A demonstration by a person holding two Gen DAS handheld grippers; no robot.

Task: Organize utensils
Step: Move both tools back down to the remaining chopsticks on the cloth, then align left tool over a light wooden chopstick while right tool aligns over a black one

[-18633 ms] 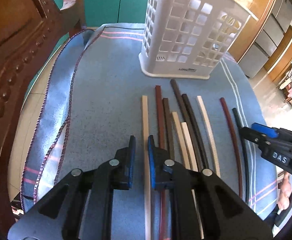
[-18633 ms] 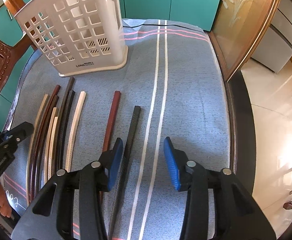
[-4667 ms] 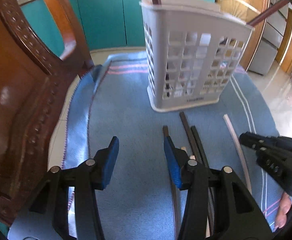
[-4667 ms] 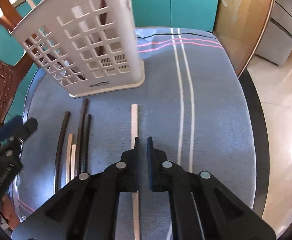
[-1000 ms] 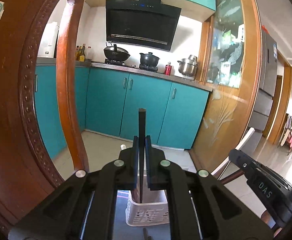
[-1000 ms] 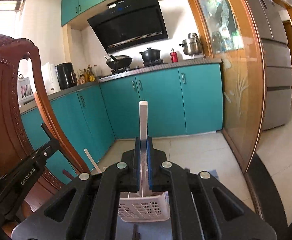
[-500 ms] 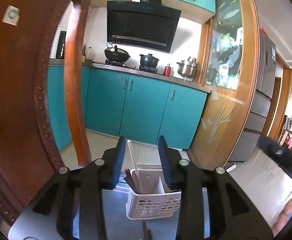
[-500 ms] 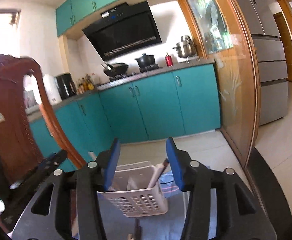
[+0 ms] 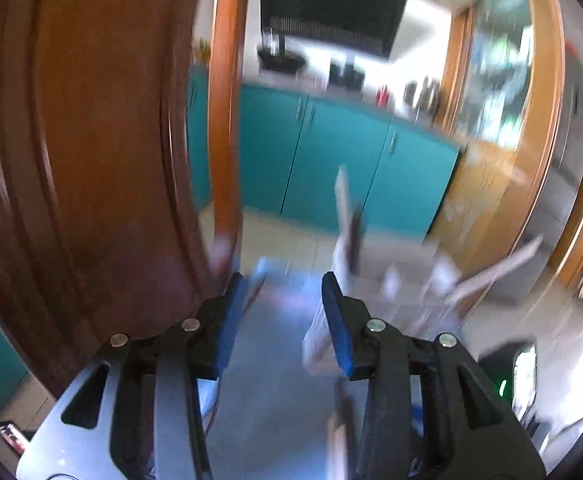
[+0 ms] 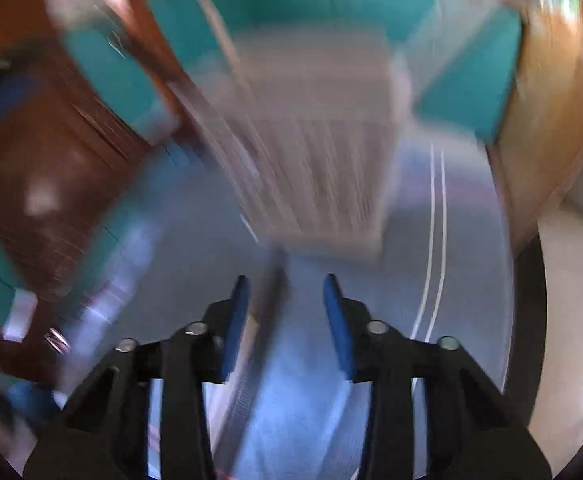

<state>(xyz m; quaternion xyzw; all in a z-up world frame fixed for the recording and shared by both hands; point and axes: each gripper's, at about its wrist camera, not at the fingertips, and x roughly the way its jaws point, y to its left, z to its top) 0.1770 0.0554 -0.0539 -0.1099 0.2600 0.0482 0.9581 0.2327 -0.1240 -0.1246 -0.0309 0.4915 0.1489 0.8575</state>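
Both views are heavily blurred. The left hand-held gripper (image 9: 283, 300) is released and grasps nothing. Ahead, the white basket (image 10: 323, 152) stands on the blue-clothed counter (image 10: 471, 272). The right hand-held gripper (image 10: 285, 300) is also released, above a dark chopstick (image 10: 267, 312) lying below the basket.

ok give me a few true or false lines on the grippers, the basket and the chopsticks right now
1. The left gripper is open with nothing between its fingers. True.
2. The right gripper is clamped on a pale chopstick. False: it is open and holds nothing.
3. Chopsticks stick up out of the white basket. True.
4. The basket lies tipped on its side on the floor. False: it stands upright on the blue cloth.
5. A dark chopstick lies on the cloth ahead of the right gripper. True, though blurred.
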